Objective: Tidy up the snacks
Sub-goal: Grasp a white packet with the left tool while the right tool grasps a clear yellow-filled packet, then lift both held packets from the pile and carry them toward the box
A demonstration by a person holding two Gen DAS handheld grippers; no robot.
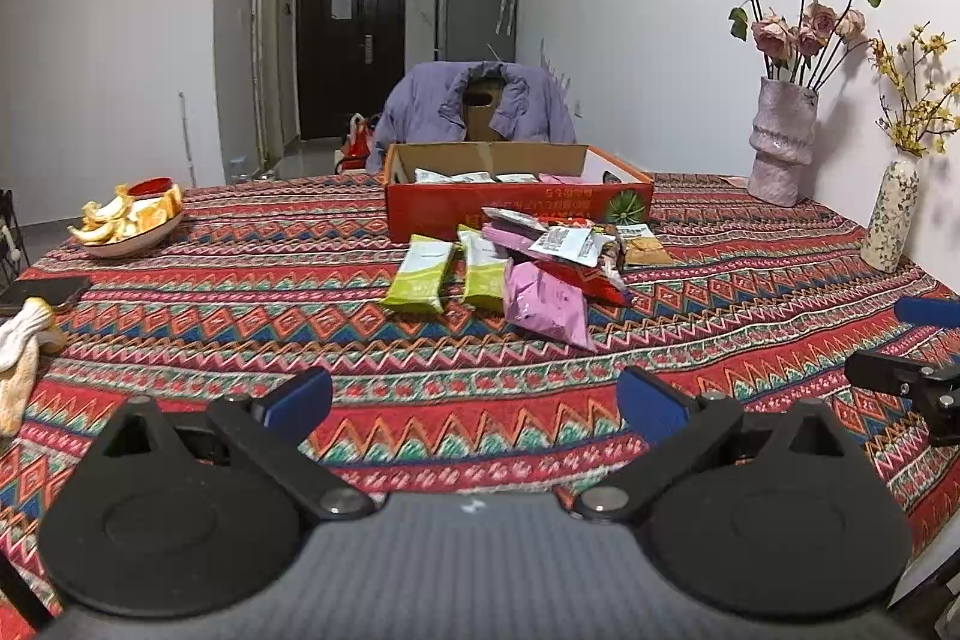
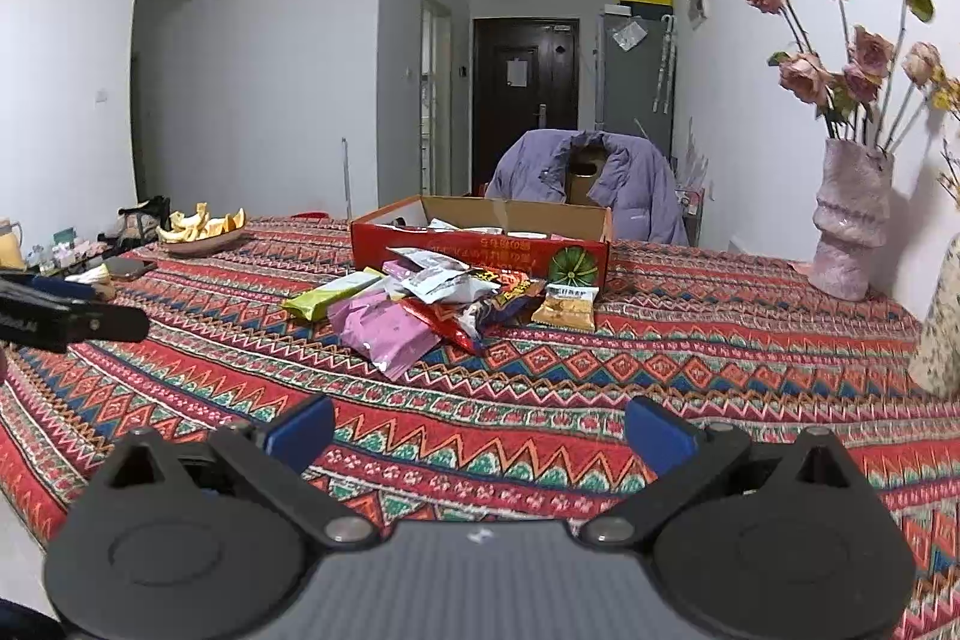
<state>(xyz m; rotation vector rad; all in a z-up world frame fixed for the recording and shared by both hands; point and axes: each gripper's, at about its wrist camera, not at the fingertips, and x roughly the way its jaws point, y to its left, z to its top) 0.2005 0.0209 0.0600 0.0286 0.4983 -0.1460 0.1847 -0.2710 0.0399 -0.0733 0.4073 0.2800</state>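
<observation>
Left gripper (image 1: pixel 474 403): blue fingers (image 1: pixel 298 400) spread wide apart, nothing between them, hanging over the striped tablecloth (image 1: pixel 240 316); right gripper (image 2: pixel 480 430): blue fingers (image 2: pixel 660 433) also wide apart, nothing held, above the same cloth, well back from the snacks.

Further out, in the middle of the table: a loose pile of snack packets (image 1: pixel 558 250); two green packets (image 1: pixel 420 274) lying side by side on the left of the pile; a pink bag (image 1: pixel 543 301) at the front, nearest the grippers; a white packet (image 1: pixel 570 241) on top of a red wrapper (image 2: pixel 444 322); a small tan packet (image 2: pixel 567 307) at the right end, just beside the pile.

Right behind the pile: an open red cardboard box (image 1: pixel 516 208) with a few packets already inside.

Far left: a bowl of orange peels (image 1: pixel 129 223); a white sock (image 1: pixel 21 352) and a dark phone (image 1: pixel 45 291) near the table edge.

Far right, by the wall: a pink vase of roses (image 1: pixel 780 142) and a small flowered vase (image 1: pixel 891 214).

Behind the table: a chair with a purple jacket (image 1: pixel 474 109).
</observation>
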